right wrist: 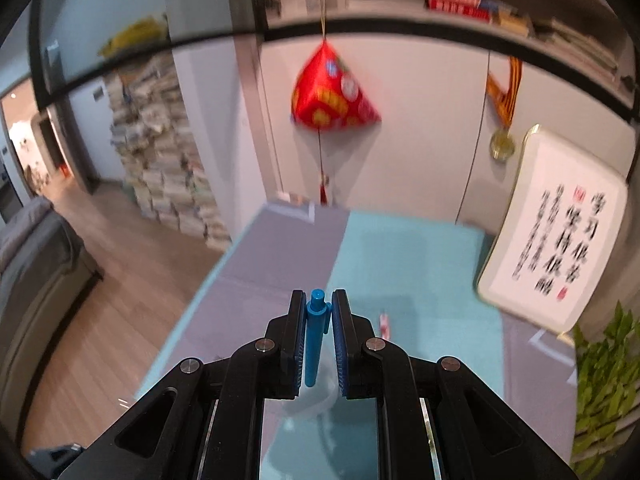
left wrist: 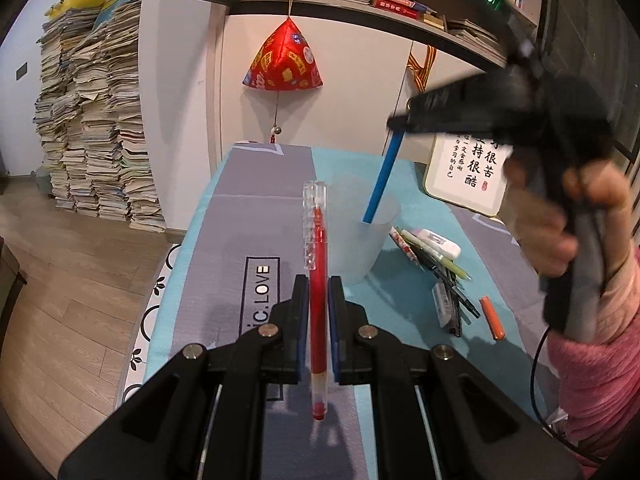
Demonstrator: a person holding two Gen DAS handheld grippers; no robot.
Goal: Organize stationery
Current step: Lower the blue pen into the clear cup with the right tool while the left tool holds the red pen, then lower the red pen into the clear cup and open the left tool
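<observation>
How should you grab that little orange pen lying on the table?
Grip the short orange pen across the middle of its barrel, coming straight down from above. It lies flat on the teal table mat, apart from the pen pile, so both long sides are free.

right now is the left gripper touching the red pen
Touching. The left wrist view shows the left gripper with both finger pads pressed against the red pen barrel, no gap on either side, holding it above the table.
</observation>
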